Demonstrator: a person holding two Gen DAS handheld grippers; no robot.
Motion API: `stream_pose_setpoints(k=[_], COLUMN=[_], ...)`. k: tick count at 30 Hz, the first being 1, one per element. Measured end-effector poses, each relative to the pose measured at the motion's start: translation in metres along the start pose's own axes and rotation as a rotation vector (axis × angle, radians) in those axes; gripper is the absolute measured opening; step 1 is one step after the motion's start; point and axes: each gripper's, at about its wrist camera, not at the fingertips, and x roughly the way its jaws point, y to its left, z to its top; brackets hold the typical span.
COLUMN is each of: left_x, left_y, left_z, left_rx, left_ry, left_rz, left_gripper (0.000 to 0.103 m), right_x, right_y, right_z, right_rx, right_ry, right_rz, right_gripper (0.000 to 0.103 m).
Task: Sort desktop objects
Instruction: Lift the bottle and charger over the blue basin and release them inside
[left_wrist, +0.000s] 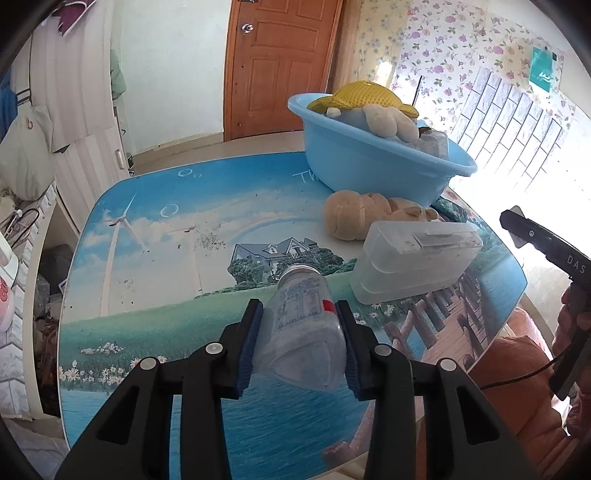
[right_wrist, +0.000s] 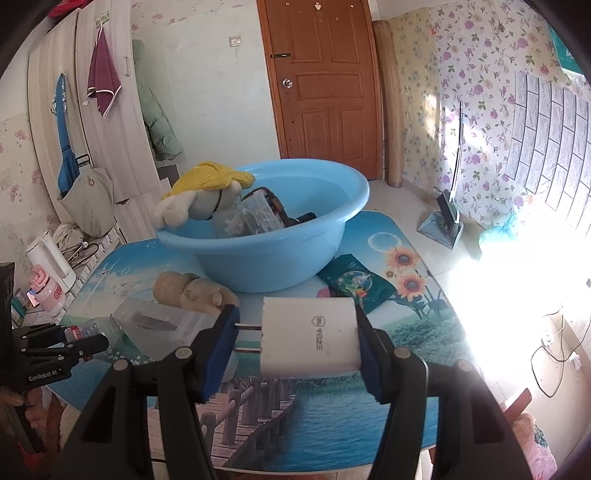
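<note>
the left gripper (left_wrist: 299, 314) has its blue pads pressed against both sides of a clear plastic bottle (left_wrist: 301, 321), which points neck-forward above the table (left_wrist: 166, 229). the right gripper (right_wrist: 297, 341) is closed on a white charger plug (right_wrist: 308, 338): one pad meets its two prongs, the other its flat end, and it hangs over the near table edge. just beyond the bottle lies a translucent lidded box (left_wrist: 413, 258), and behind that a tan plush toy (left_wrist: 369, 216) touching the blue basin (left_wrist: 369, 158). the basin holds a yellow-hatted plush (right_wrist: 207, 192) and containers, with bare room in its right half. a dark green packet (right_wrist: 351, 284) lies partly under the basin's right side. the table's far left is bare scenic print. a wooden door (right_wrist: 325, 85) and floral wallpaper stand behind.
</note>
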Motion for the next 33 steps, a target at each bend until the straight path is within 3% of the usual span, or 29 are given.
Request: stream_pose_setpoints(k=[11,20,22,23,25,26,27,33], left_x=[0.015,0.02,0.022,0.023,0.025,0.025,0.024,0.016], left_y=[-0.001,-0.005,-0.011,-0.014,-0.019,-0.019,-0.019,-0.011], left_z=[-0.009,-0.013,-0.014,-0.015,-0.016,-0.016,-0.016,-0.013], left_rx=[0.013,0.055,0.094,0.111,0.126,0.124,0.125,0.089], left_ry=[0.052,0.035,0.03,0.027,0.014,0.01,0.002,-0.007], left_rz=[0.021,0.04,0.054,0.059,0.065,0.06,0.062,0.035], left_gripper=[0.038,0.039,0.047,0.057,0.058,0.052,0.039,0.039], right_x=[0.0,0.004,0.004,0.004,0.005,0.005,0.005,0.002], right_y=[-0.004,-0.002,-0.001,-0.001,-0.001,0.0,0.0,0.001], right_z=[-0.005,-0.008,-0.008,-0.008,-0.008,-0.008,-0.008,-0.007], right_rx=[0.012,0.01,0.008,0.008,0.009,0.009,0.008,0.006], right_ry=[0.01,0.022,0.024,0.026,0.03,0.031,0.031,0.022], right_rz=[0.017,0.023,0.023,0.024,0.026,0.027,0.027,0.027], right_gripper=[0.059,0.059,0.059,0.059,0.059,0.059,0.059,0.059])
